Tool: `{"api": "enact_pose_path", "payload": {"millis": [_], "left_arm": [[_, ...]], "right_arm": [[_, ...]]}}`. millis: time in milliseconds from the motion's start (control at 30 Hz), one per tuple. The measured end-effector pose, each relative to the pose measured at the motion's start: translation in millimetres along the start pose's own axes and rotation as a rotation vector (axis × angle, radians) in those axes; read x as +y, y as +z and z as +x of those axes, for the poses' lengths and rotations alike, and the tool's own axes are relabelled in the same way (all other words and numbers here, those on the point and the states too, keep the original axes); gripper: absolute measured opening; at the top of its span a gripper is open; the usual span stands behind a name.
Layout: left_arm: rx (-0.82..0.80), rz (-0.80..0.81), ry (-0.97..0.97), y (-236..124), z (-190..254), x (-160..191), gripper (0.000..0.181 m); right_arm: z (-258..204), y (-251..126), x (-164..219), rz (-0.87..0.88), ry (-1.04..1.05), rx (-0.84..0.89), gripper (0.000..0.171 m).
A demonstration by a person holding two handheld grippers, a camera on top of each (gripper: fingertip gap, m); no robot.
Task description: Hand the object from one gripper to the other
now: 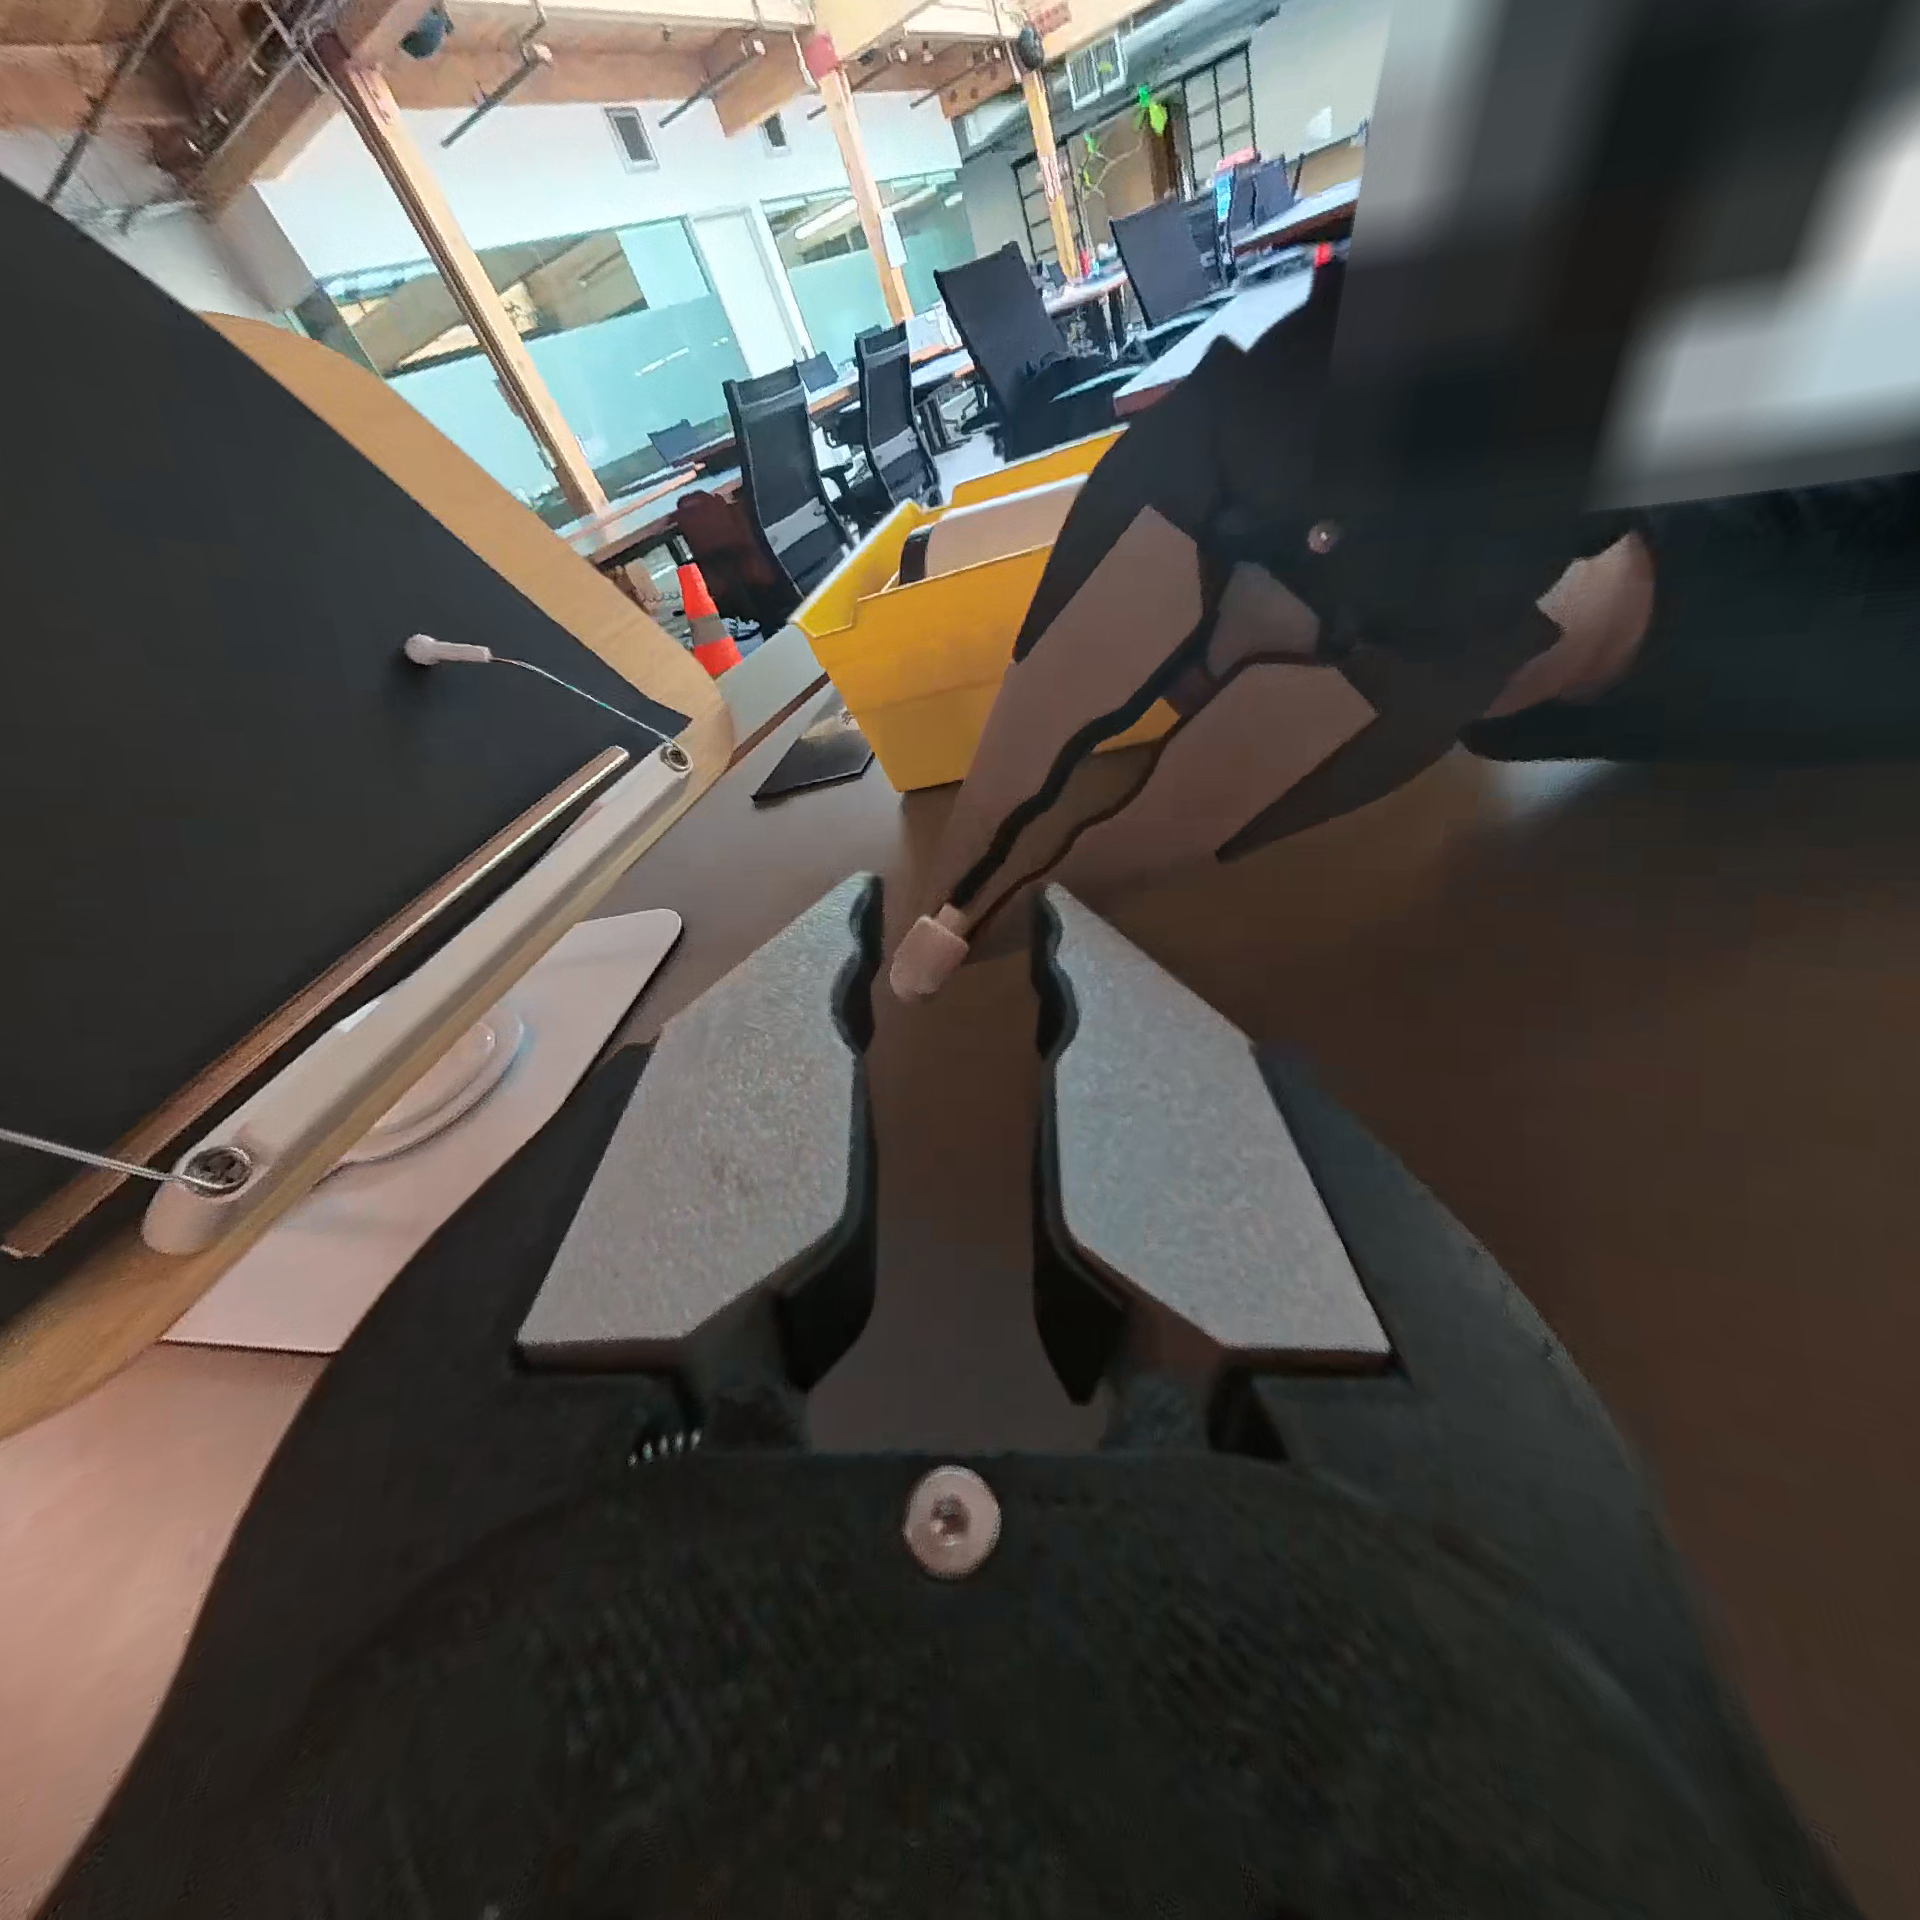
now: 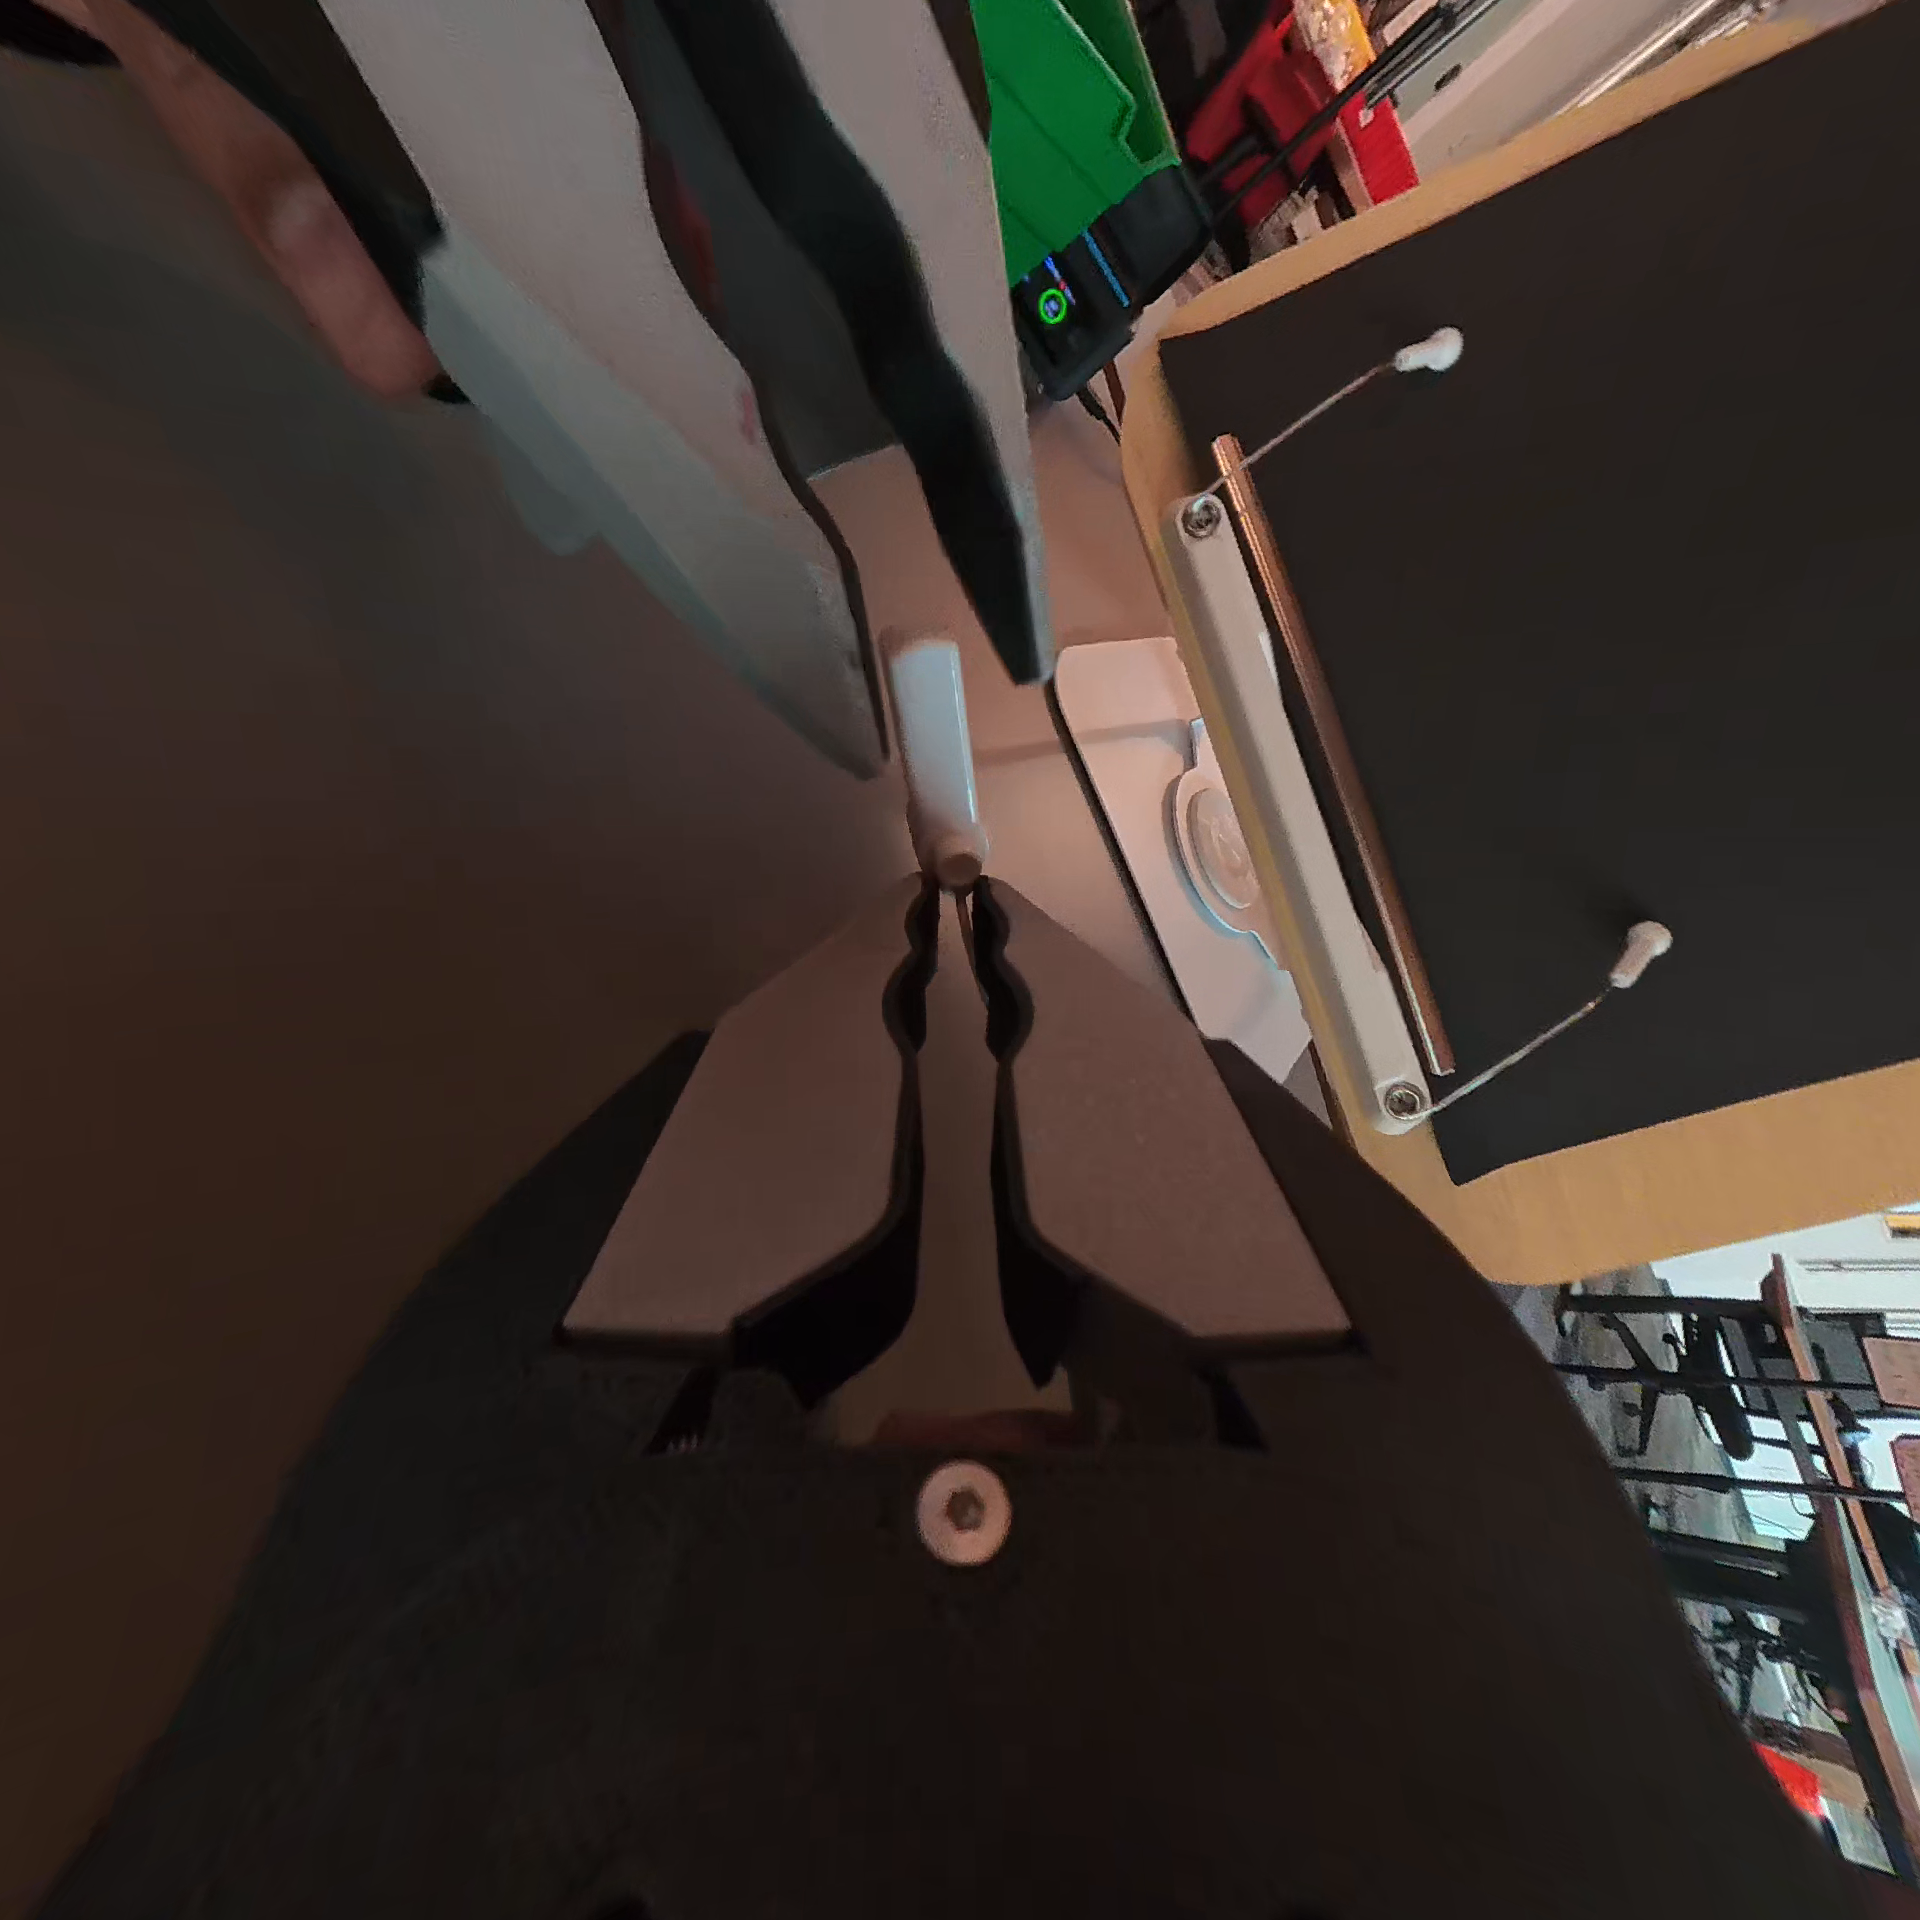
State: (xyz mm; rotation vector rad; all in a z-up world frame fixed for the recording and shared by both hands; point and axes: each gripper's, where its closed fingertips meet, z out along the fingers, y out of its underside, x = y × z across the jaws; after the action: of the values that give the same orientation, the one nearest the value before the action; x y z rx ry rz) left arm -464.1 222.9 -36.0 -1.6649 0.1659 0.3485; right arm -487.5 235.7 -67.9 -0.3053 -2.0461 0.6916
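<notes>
Right claw (image 2: 951, 899) on white object (image 2: 935, 727)

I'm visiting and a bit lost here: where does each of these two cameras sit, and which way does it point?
Left wrist view: on the left gripper, looking along its open fingers across the table to a yellow bin; a person's hand shows.
Right wrist view: on the right gripper, facing a black board.
Shared: the small white object pinched by the right gripper, and both grippers.

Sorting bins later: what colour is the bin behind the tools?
Yellow bin, clearest in the left wrist view.
</notes>
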Motion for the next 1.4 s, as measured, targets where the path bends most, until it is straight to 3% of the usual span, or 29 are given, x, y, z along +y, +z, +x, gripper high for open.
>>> {"api": "enact_pose_path", "payload": {"millis": [67,233,667,733,833,1233,1400], "left_arm": [[-0.030,-0.038,0.057,2,-2,6,0.009],[-0.041,-0.129,0.107,1,-11,19,0.000],[-0.091,-0.140,0.117,-2,-18,21,0.000],[-0.098,-0.138,0.088,-3,-20,20,0.011],[-0.160,-0.144,0.076,-5,-33,21,0.028],[-0.075,-0.077,0.007,-4,-19,10,0.033],[-0.137,-0.058,0.208,-7,-19,3,0.033]], "right_arm": [[-2,0,-1,0.001,0.003,-0.009,0.003],[8,-4,-3,0.018,-0.001,0.047,0.003],[18,-10,-3,0.010,-0.053,0.118,0.001],[22,-11,-2,0.012,-0.039,0.132,0.000],[29,-13,0,0.031,0.051,0.126,0.000],[40,-23,-9,0.223,0.370,0.003,0.000],[25,-26,-20,0.339,0.642,-0.283,0.000]]}}
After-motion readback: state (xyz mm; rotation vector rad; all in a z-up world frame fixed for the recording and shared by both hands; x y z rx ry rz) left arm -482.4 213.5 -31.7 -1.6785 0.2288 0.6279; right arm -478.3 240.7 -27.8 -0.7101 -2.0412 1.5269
